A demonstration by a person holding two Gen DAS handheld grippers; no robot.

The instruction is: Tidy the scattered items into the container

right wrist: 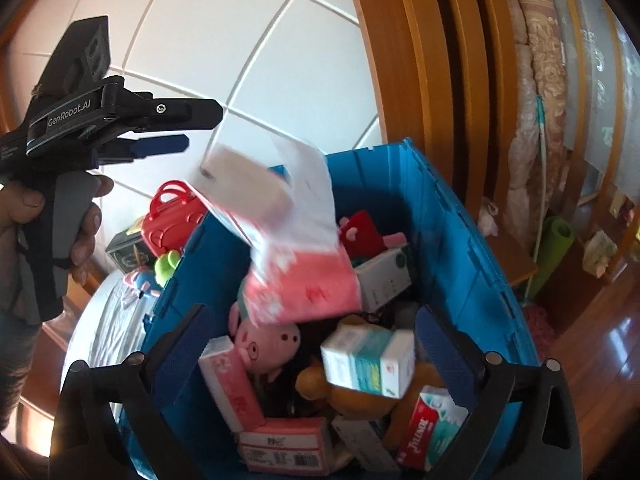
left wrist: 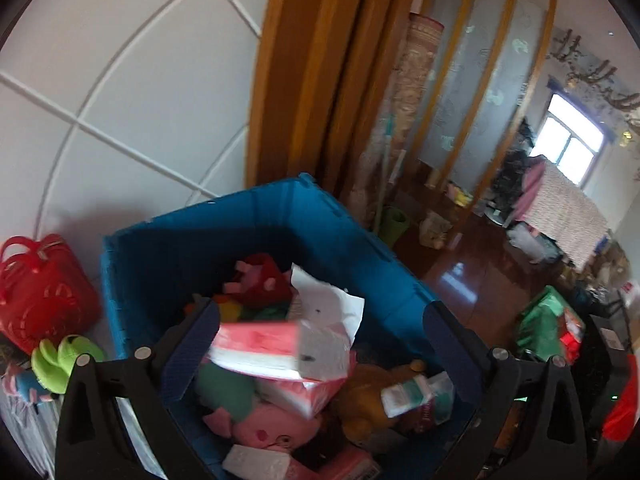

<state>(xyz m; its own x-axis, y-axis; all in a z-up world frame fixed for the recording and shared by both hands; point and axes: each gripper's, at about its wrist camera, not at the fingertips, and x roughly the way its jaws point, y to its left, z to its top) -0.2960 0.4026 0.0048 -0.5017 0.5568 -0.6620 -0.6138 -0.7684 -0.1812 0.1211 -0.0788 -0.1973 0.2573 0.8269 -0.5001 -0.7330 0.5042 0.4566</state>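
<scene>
A blue plastic crate [left wrist: 344,236] [right wrist: 448,216] holds plush toys, tissue packs and small boxes. A pink tissue pack [left wrist: 280,350] [right wrist: 296,264] is blurred in the air above the crate's contents, with a white sheet trailing from it. A white and teal box [right wrist: 368,362] is also blurred in the air over the crate, between my right fingers without touching them. My left gripper [left wrist: 316,344] is open above the crate; it also shows in the right wrist view [right wrist: 200,128], up left of the pack. My right gripper [right wrist: 320,344] is open over the crate.
A red toy basket [left wrist: 40,292] [right wrist: 172,216] and a green toy [left wrist: 60,360] sit left of the crate on a white cloth [right wrist: 108,328]. A white panelled wall and wooden door frame [left wrist: 304,80] stand behind. A shiny wooden floor [left wrist: 472,280] and green bag [left wrist: 544,324] are to the right.
</scene>
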